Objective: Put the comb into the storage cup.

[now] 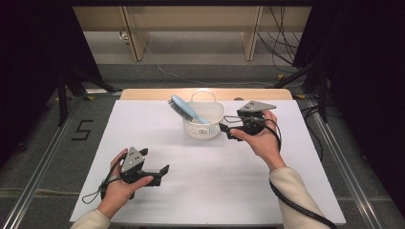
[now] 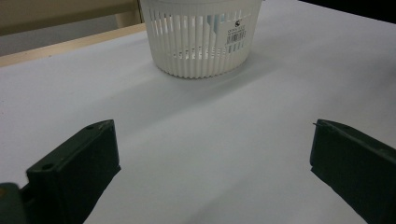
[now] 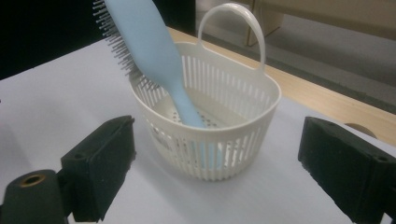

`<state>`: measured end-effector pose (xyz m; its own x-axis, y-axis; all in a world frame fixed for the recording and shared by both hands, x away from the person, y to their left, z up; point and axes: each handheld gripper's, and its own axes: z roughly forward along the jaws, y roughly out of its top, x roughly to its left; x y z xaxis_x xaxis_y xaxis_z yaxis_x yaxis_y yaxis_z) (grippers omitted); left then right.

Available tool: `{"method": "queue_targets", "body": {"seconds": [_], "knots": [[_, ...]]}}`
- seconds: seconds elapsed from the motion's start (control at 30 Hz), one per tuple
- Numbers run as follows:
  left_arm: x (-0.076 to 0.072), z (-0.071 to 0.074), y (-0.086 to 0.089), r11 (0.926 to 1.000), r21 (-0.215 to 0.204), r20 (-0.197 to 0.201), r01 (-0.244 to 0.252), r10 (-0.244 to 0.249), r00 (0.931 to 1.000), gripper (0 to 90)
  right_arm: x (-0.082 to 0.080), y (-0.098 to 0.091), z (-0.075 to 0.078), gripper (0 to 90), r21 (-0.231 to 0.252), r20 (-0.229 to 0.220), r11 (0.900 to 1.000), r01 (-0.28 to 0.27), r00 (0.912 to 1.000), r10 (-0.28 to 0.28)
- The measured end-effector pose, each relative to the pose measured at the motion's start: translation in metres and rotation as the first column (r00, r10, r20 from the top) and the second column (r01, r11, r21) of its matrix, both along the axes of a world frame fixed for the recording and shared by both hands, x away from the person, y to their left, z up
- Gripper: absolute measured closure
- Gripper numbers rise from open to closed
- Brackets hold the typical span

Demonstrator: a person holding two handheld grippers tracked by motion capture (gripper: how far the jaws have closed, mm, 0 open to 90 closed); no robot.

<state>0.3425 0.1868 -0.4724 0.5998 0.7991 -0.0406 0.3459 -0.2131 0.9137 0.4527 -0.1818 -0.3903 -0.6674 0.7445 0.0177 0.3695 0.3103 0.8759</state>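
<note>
Presently the brush point(image 1: 187, 109) stands handle-down in the basket point(image 1: 213, 128), its bristled head leaning out over the far-left rim, and the basket sits upright on the worktop point(image 1: 143, 129) near its far edge. Judged from this layout, placing the brush in the basket looks complete and the step in hand is the withdrawal after release. The right tool point(image 1: 227, 131) is held just beside the basket's right side, not touching it so far as the high view shows; in the right gripper view its jaws stand wide apart to either side of the basket point(image 3: 233, 135), pads clear of the wall, nothing between them pressed or gripped. The brush point(image 3: 154, 60) is free of both tools and rests on the basket rim alone. The left tool point(image 1: 160, 172) lies low over the near-left worktop, well apart from the basket; the left gripper view shows its jaws spread wide over bare worktop point(image 2: 210, 140), empty. Next move, in my judgement, calls for drawing the right tool back without clipping the basket, since a light basket carrying a top-heavy, leaning brush could tip if nudged.
</note>
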Motion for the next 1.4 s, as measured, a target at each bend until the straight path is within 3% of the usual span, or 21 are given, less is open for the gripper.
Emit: {"method": "queue_targets", "body": {"seconds": [0.47,0.7,0.87,1.4], "knots": [[0.001,0.0,-0.001,1.0,0.005,0.005,-0.002,0.002,1.0,0.8,-0.023,-0.038,-0.012,11.8,0.024,-0.009,0.9991,0.035,0.9994,-0.035],[0.001,0.001,0.001,0.9999,0.0,0.005,-0.011,0.011,0.9999,0.7,-0.035,-0.055,-0.01,12.1,0.017,0.001,0.9987,0.048,0.9988,-0.048],[0.001,0.001,0.0,1.0,0.002,0.008,-0.007,0.007,0.9999,0.6,-0.042,-0.063,-0.014,12.1,0.004,-0.008,0.9987,0.051,0.9987,-0.051],[0.0,0.001,0.0,1.0,0.001,0.009,-0.003,0.003,1.0,0.2,-0.062,-0.087,-0.022,12.1,0.026,-0.021,0.9976,0.064,0.9977,-0.064]]}}
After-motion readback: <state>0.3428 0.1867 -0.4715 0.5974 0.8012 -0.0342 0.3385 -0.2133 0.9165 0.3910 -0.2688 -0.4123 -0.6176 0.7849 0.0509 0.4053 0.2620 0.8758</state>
